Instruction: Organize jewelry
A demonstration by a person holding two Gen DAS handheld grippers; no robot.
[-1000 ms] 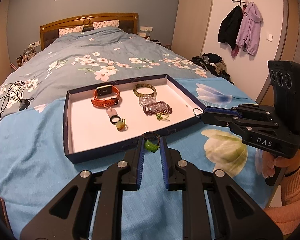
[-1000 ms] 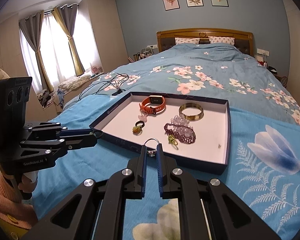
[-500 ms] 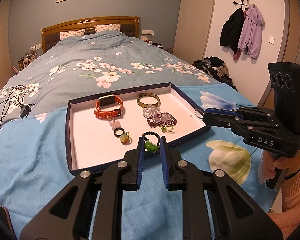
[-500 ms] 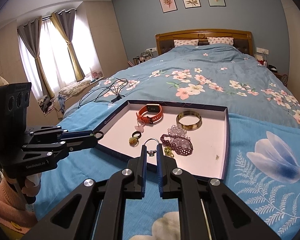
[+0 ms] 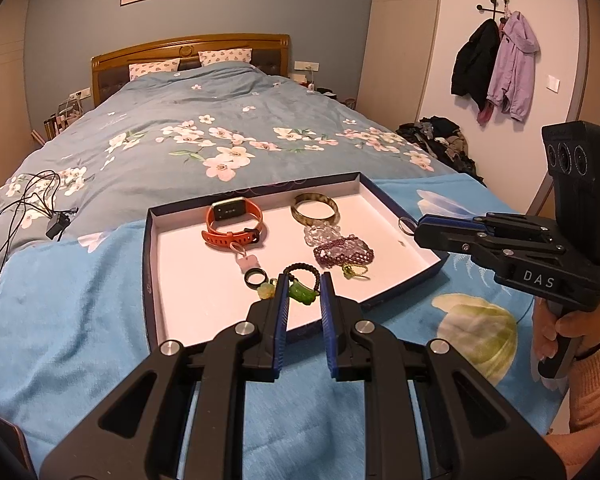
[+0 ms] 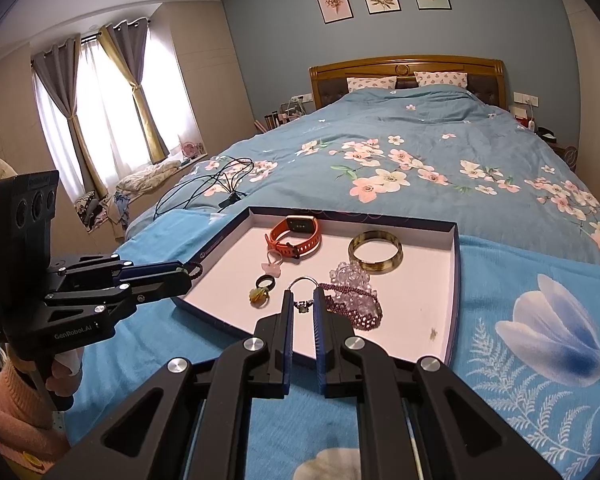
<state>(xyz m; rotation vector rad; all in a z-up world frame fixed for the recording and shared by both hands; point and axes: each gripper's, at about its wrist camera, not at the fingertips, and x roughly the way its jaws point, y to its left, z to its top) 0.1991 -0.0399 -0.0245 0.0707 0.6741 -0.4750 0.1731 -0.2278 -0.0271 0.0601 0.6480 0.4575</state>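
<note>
A dark blue tray (image 5: 151,264) with a white floor lies on the bed. In it are an orange watch (image 5: 232,226), a bangle (image 5: 314,208), a purple beaded bracelet (image 5: 342,254) and small rings. My left gripper (image 5: 304,283) hovers over the tray's near rim, shut on a black cord bracelet with a green pendant (image 5: 302,294). My right gripper (image 6: 303,298) hangs over the near part of the tray (image 6: 456,280), shut on a silver ring (image 6: 303,280). Each wrist view also shows the other gripper at the tray's side.
Black cables (image 5: 28,196) lie on the flowered quilt to the left of the tray. A heap of clothes (image 5: 440,140) sits beside the bed at the right. A person's hand (image 5: 560,332) in an orange sleeve grips the right handle.
Both grippers have moved forward from the blue blanket to above the tray's near rim, each still carrying its piece. The jewelry in the tray has not moved.
</note>
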